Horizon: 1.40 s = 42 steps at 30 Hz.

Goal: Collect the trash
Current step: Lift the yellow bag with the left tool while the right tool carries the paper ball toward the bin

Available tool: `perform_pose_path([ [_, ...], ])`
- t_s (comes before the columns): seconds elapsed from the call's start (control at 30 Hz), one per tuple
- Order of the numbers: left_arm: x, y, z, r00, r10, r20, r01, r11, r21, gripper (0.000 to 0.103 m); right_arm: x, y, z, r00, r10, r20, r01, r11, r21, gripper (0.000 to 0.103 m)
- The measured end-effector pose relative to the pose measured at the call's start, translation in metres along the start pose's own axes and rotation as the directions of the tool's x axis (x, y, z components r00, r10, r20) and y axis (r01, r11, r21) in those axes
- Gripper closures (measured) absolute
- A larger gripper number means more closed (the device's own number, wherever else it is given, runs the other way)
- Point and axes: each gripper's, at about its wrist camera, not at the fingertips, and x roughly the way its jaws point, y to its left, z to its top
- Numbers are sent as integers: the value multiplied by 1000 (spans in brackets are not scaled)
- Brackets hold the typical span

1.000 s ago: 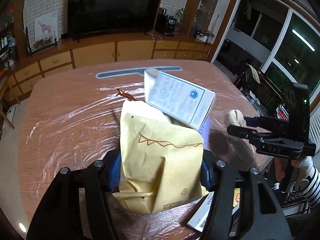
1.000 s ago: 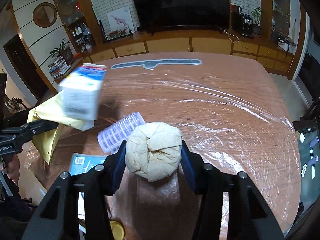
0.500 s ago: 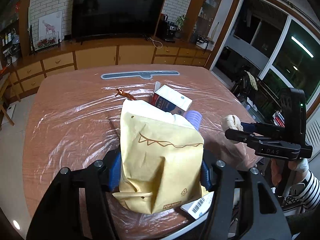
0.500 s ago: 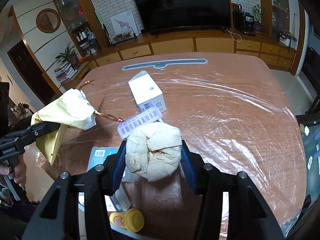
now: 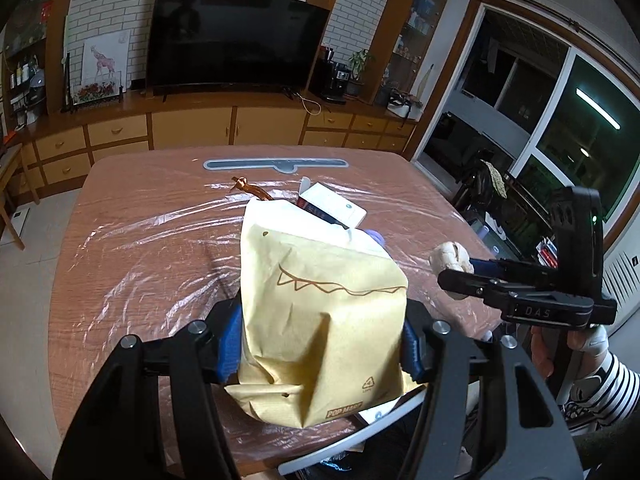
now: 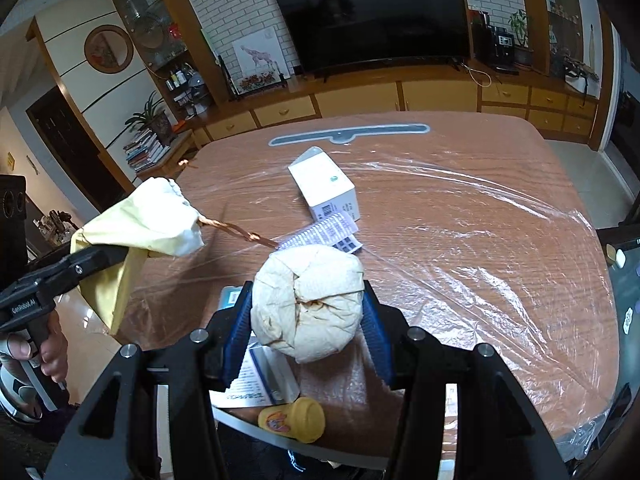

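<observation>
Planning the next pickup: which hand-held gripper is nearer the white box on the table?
Right hand-held gripper, probably; white box lies just ahead. Left hand-held gripper sits farther left.

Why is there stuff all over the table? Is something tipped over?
Yes. A white box lies on its side with an end flap open, and a leaflet is loose beside it. A yellow bottle lies tipped at the table's near edge. The left gripper holds a yellow bag; the right gripper holds a paper ball.

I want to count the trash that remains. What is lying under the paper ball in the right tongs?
Below the paper ball lie printed leaflets, a blue card and a yellow cap. The ball covers whatever lies directly beneath it.
</observation>
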Motion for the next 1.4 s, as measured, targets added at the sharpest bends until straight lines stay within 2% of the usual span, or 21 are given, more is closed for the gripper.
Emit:
perform_pose_path([
  [0.43, -7, -11, -19, 999, -29, -32, 30, 999, 32, 42, -17, 6, -20, 999, 34, -11, -34, 999, 27, 53],
  [1.03, -34, -38, -35, 991, -127, -47, 130, 988, 83, 42, -46, 18, -38, 998, 64, -5, -63, 998, 29, 53],
  [1.4, -33, -60, -65, 976, -158, -149, 180, 973, 147, 42, -51, 26, -58, 996, 77, -43, -76, 997, 33, 53],
])
